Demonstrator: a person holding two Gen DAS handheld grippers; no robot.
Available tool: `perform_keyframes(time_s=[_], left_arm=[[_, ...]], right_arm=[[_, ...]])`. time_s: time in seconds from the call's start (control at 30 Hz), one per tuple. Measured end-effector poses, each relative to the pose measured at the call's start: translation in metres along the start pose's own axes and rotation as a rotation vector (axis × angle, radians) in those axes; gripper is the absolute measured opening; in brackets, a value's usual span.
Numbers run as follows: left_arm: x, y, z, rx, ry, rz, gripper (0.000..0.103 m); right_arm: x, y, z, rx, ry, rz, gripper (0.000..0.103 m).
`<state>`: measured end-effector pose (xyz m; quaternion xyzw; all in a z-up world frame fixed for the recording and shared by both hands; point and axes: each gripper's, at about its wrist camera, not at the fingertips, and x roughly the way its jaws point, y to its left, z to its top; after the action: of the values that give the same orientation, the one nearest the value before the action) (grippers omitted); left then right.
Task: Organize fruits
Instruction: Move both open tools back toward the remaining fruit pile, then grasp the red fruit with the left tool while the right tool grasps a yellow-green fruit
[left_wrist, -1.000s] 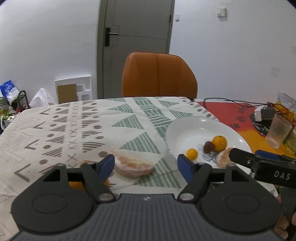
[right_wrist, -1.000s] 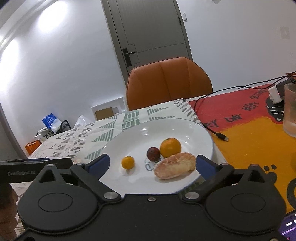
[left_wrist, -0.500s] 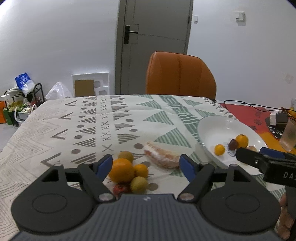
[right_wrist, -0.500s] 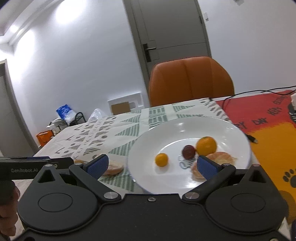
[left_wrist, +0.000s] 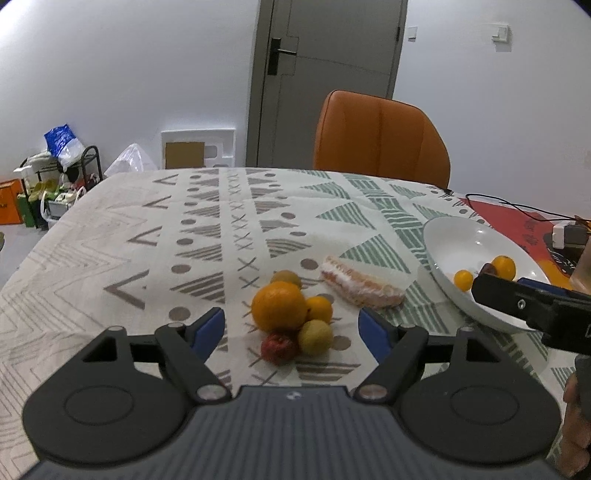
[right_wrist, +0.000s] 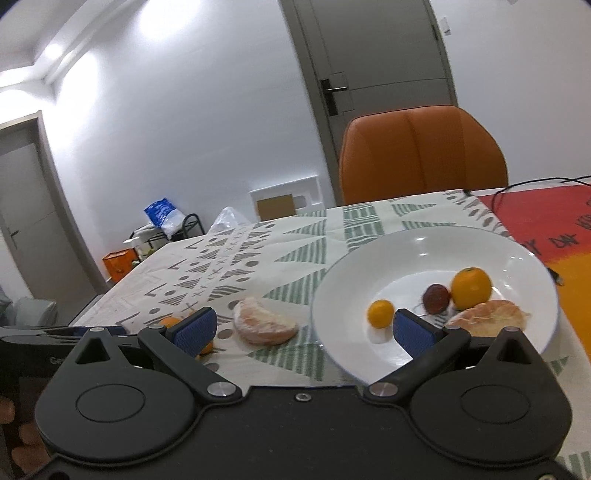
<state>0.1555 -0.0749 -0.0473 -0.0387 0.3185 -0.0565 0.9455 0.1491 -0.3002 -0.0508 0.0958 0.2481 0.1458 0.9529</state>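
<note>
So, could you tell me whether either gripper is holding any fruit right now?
No. The left gripper and right gripper are both open and hold nothing.

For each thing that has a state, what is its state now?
Left tongs: open, empty.
Right tongs: open, empty.
White plate: holds four fruits.
Pomelo segment: on the tablecloth, outside the plate.
Large orange: in the pile on the tablecloth.
Door: shut.

The right gripper (right_wrist: 302, 328) has its jaws wide apart, empty, above the patterned tablecloth (right_wrist: 258, 254). A peeled citrus piece (right_wrist: 264, 323) lies on the cloth between the blue pads. The white plate (right_wrist: 517, 254) holds a small orange (right_wrist: 380, 313), a dark red fruit (right_wrist: 436, 297), a bigger orange (right_wrist: 471, 288) and a second peeled piece (right_wrist: 487, 316). An orange chair (right_wrist: 421, 155) stands behind the table
</note>
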Motion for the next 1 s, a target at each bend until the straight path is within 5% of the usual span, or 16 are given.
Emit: perform_keyframes(time_s=[0.3, 0.67, 0.8, 1.0], left_arm=[[0.006, 0.009, -0.011, -0.03, 0.007, 0.004, 0.074], [0.015, 0.019, -0.019, -0.067, 0.021, -0.003, 0.042], [0.019, 0.023, -0.021, -0.08, 0.026, -0.003, 0.023], [0.016, 0.03, -0.021, -0.095, 0.009, 0.003, 0.023]], right_arm=[[0.005, 0.01, -0.004, -0.013, 0.019, 0.029, 0.103], [0.014, 0.025, -0.006, -0.04, 0.041, 0.065, 0.103], [0.019, 0.03, -0.007, -0.044, 0.054, 0.077, 0.102], [0.029, 0.041, -0.01, -0.067, 0.084, 0.106, 0.095]])
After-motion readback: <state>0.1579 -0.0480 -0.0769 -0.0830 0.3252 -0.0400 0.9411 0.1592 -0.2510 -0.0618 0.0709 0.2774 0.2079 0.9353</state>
